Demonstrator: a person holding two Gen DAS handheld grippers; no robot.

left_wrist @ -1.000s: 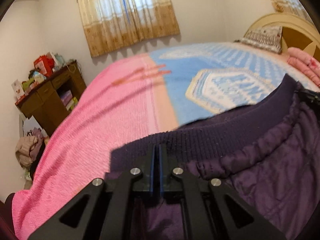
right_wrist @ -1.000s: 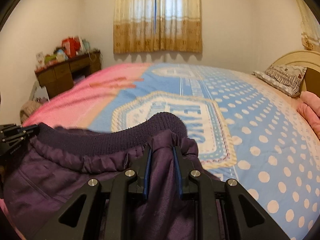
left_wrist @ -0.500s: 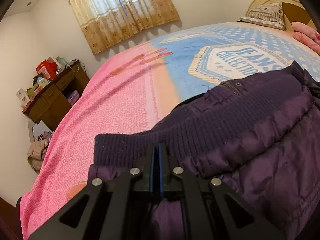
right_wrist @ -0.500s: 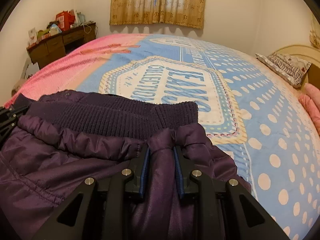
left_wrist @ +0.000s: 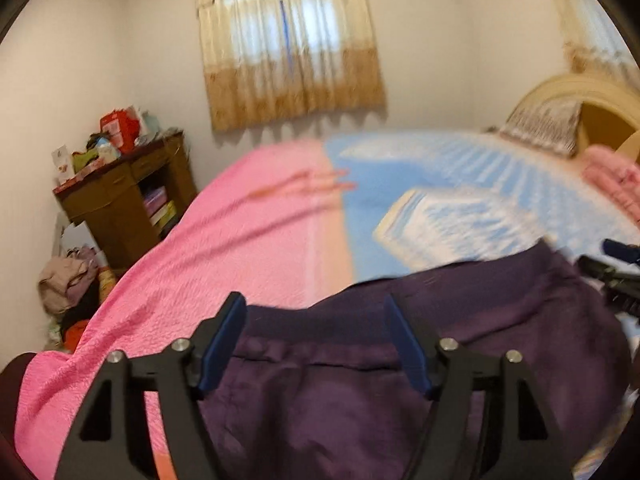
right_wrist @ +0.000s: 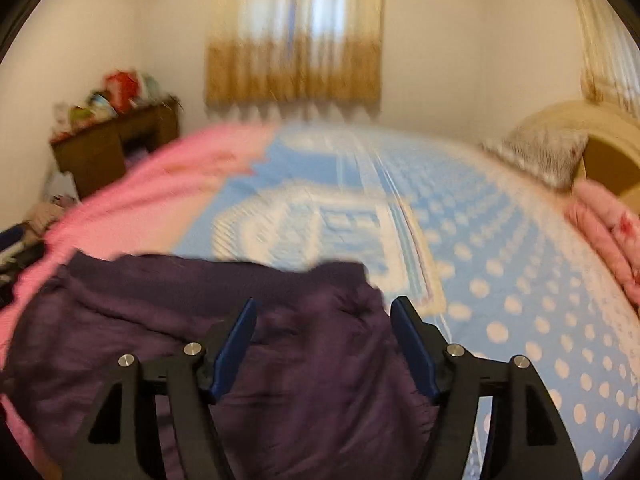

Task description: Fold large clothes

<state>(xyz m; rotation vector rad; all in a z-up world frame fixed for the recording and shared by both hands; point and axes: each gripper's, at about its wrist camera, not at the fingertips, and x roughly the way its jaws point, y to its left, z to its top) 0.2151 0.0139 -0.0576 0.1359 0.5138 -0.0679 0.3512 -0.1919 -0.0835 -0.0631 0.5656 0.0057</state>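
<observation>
A dark purple padded jacket (left_wrist: 360,384) with a ribbed knit hem lies on the bed in front of both grippers; it also shows in the right wrist view (right_wrist: 280,352). My left gripper (left_wrist: 314,312) is open and empty, its blue-padded jaws spread over the jacket's left part. My right gripper (right_wrist: 322,312) is open and empty over the jacket's right part. The right gripper's tips show at the right edge of the left wrist view (left_wrist: 616,268). Both views are blurred by motion.
The bed cover is pink on the left (left_wrist: 224,248) and blue with white dots on the right (right_wrist: 520,280). A pillow (right_wrist: 540,152), headboard and folded pink cloth (right_wrist: 604,220) are at the right. A cluttered brown cabinet (left_wrist: 120,196) stands left of the bed.
Both grippers have let go of the jacket and opened wide. The jacket has dropped onto the bed, and both grippers have drawn back and tilted up.
</observation>
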